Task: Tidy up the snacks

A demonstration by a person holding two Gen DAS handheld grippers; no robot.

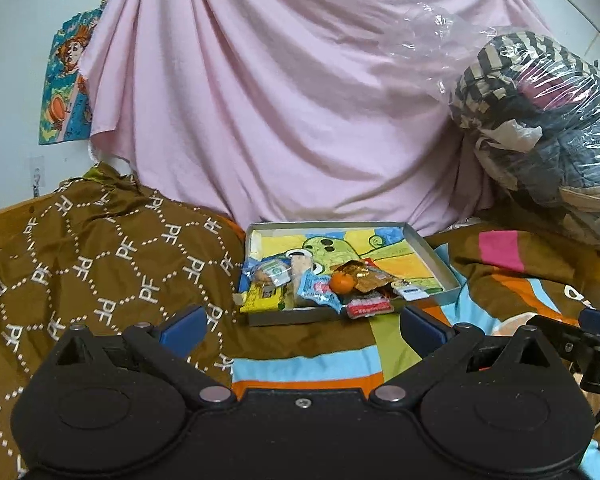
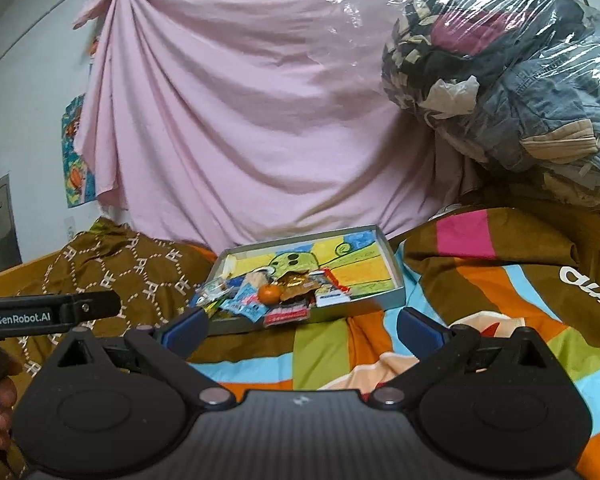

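Hovering released at 6 o'clock of the tray (image 1: 432, 256), both grippers (image 1: 302, 328) (image 2: 300, 328) face snacks (image 1: 320, 284) crowding its near edge.

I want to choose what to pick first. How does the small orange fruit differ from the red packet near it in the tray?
The orange fruit is round and plain; the red packet is flat and printed with white marks. The fruit sits inside the tray among other snacks; the packet hangs over the tray's near edge. The fruit has no wrapper; the packet is wrapped. Both lie at the tray's near end, ahead of the open left gripper.

Both hand-held grippers (image 1: 304, 326) (image 2: 302, 326) agape, empty.
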